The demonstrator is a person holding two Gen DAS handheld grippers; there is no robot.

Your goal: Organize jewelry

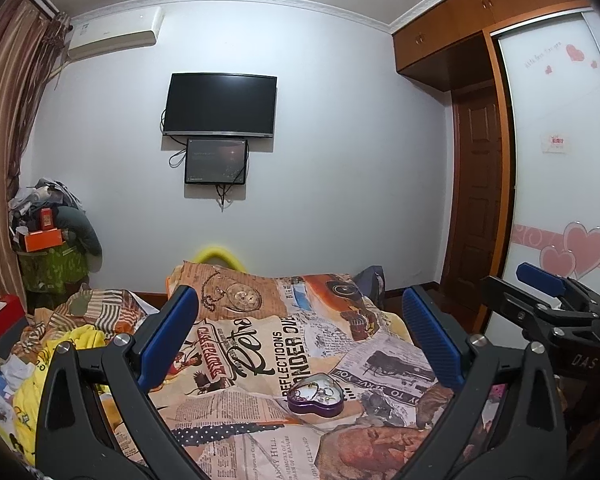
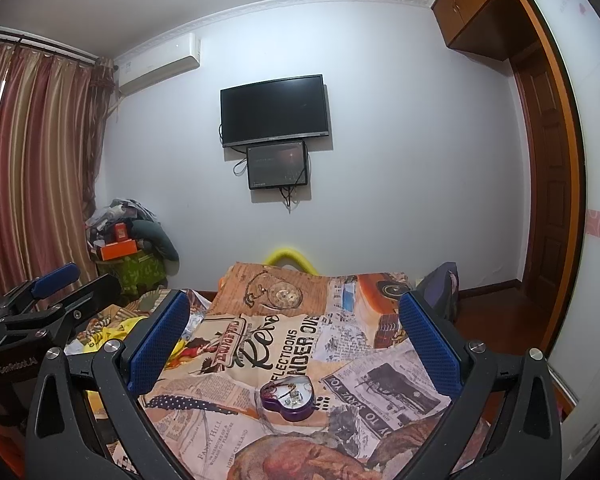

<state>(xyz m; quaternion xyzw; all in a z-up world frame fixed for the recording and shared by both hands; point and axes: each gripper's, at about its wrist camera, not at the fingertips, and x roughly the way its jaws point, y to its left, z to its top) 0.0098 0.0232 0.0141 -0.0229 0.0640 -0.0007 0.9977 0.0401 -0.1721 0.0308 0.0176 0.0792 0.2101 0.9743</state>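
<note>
We see purple heart-shaped jewelry tin (image 1: 315, 395) open on bed's newspaper-print blanket (image 1: 236, 412), small jewelry pieces inside. Left gripper (image 1: 300, 340) jaws wide apart, holding nothing, above tin. Right gripper (image 2: 294, 344) likewise spread, empty. Both near tin, not touching.

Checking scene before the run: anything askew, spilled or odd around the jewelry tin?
Mostly fine. The purple heart-shaped tin sits open on the newspaper-print blanket with jewelry inside. One oddity: a thin chain seems to trail over its left edge onto the blanket. Both the left gripper and the right gripper hover open, holding nothing.
</note>
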